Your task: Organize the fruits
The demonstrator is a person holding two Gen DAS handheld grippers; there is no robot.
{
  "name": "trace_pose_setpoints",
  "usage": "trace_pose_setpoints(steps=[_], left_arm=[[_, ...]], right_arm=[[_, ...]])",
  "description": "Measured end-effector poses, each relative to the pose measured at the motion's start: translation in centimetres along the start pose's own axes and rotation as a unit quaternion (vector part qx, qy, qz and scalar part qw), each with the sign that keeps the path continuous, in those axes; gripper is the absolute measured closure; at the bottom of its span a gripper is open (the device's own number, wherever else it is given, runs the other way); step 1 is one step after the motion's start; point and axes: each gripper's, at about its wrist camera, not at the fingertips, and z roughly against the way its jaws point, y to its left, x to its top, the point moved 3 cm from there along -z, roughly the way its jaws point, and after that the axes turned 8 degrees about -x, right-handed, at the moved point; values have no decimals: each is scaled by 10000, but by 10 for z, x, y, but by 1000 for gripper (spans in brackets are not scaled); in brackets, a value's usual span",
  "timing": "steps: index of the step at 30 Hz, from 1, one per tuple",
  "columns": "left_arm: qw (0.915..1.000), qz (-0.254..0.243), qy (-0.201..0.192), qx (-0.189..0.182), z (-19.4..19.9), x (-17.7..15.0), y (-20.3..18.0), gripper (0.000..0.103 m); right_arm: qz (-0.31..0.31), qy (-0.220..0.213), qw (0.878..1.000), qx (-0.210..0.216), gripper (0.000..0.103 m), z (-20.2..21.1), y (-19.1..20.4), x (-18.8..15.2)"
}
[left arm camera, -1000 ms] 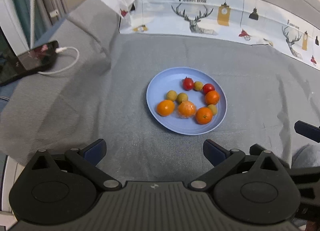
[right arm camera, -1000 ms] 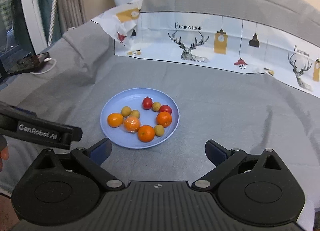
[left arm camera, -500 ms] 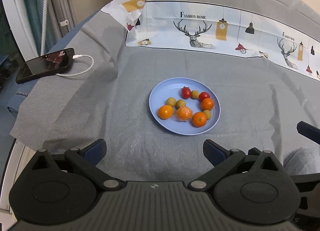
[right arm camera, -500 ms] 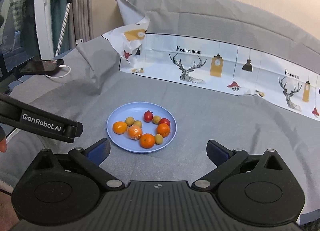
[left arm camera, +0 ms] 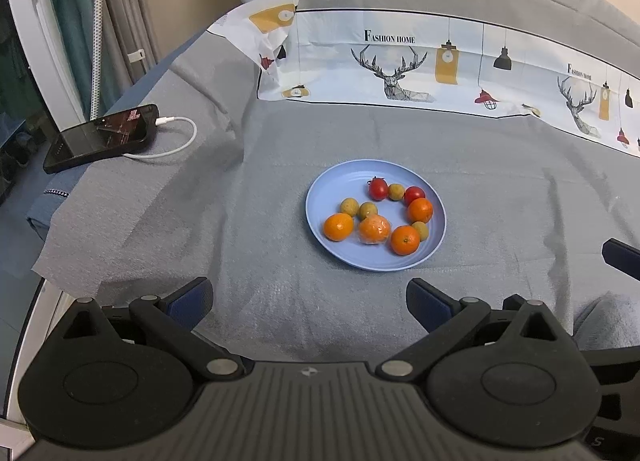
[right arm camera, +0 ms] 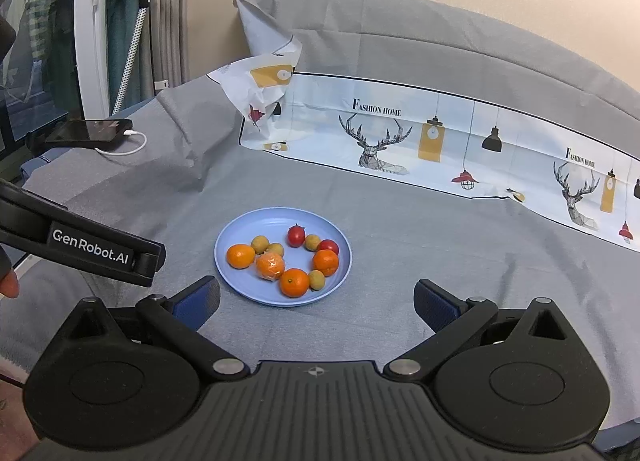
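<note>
A light blue plate [left arm camera: 340, 181] [right arm camera: 248, 229] rests on the grey cloth and holds several small fruits. Among them are oranges [left arm camera: 338, 226] [right arm camera: 240, 256], one of them a wrapped orange [left arm camera: 374, 229] [right arm camera: 271, 266], red tomatoes [left arm camera: 378, 188] [right arm camera: 296, 236] and small yellow-green fruits [left arm camera: 349, 206] [right arm camera: 260, 244]. My left gripper [left arm camera: 308, 299] hangs open, well short of the plate, nothing between its fingers. My right gripper [right arm camera: 316, 301] is open too, just in front of the plate and empty. The left gripper's black body [right arm camera: 84, 245] shows at the left of the right wrist view.
A black phone [left arm camera: 102, 137] [right arm camera: 90, 131] with a white charging cable [left arm camera: 176, 137] lies at the far left of the cloth. A printed sheet with deer and lamps [left arm camera: 400, 65] [right arm camera: 400, 133] lines the back. The cloth's left edge [left arm camera: 44, 257] drops off beside a white frame [right arm camera: 94, 21].
Both grippers have pulled back and risen from the plate, so it looks smaller and farther. The fruits have not moved. Both grippers stay open.
</note>
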Motion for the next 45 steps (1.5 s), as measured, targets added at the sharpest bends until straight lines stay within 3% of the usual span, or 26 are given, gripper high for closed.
trace_pose_setpoints(steps=[45], left_arm=[[9996, -157, 26, 231, -5, 0, -2, 0]], right_arm=[[-73, 20, 9999, -133, 1, -9, 0, -4]])
